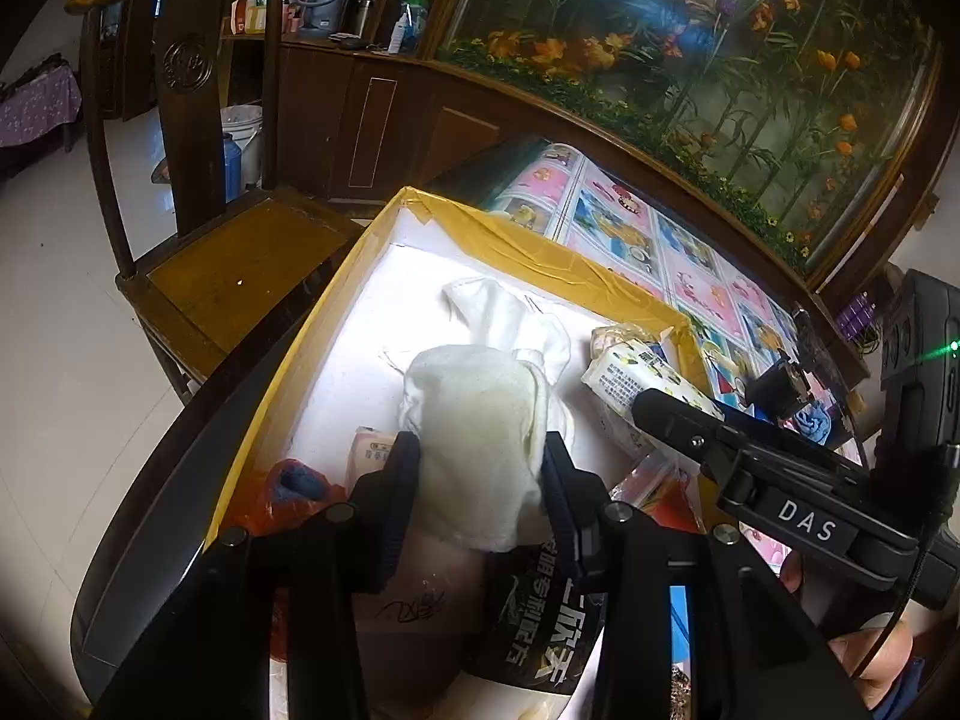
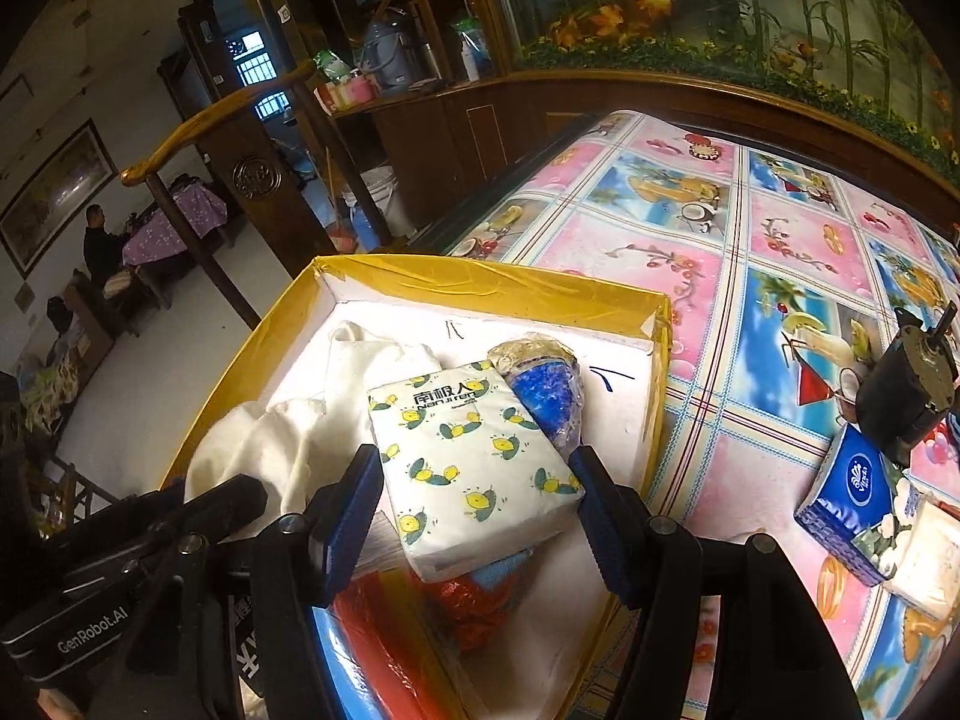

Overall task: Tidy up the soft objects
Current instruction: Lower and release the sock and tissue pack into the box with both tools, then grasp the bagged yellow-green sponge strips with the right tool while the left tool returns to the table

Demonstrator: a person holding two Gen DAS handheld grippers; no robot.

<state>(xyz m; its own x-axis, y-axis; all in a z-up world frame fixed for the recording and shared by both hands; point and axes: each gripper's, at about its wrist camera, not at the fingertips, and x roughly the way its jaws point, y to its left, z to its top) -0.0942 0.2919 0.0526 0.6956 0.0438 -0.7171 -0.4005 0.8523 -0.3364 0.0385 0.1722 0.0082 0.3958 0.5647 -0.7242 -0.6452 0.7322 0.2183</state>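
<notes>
A white foam box with yellow-taped rim (image 1: 540, 240) (image 2: 480, 282) holds several soft items. A crumpled white cloth (image 1: 480, 408) (image 2: 270, 438) lies in it, its near end between the fingers of my left gripper (image 1: 480, 480). The jaws stand a little apart around the cloth and do not squeeze it. My right gripper (image 2: 474, 486) is over the box's right side, shut on a white tissue pack with a lemon print (image 2: 474, 450) (image 1: 624, 384). A clear bag of blue stuff (image 2: 546, 396) lies just beyond the pack.
A black packet with white characters (image 1: 540, 612) and an orange bag (image 1: 282, 498) fill the box's near end. On the patterned tablecloth (image 2: 780, 240) to the right sit a blue tissue pack (image 2: 840, 498) and a dark cylinder (image 2: 900, 402). A wooden chair (image 1: 240, 276) stands left.
</notes>
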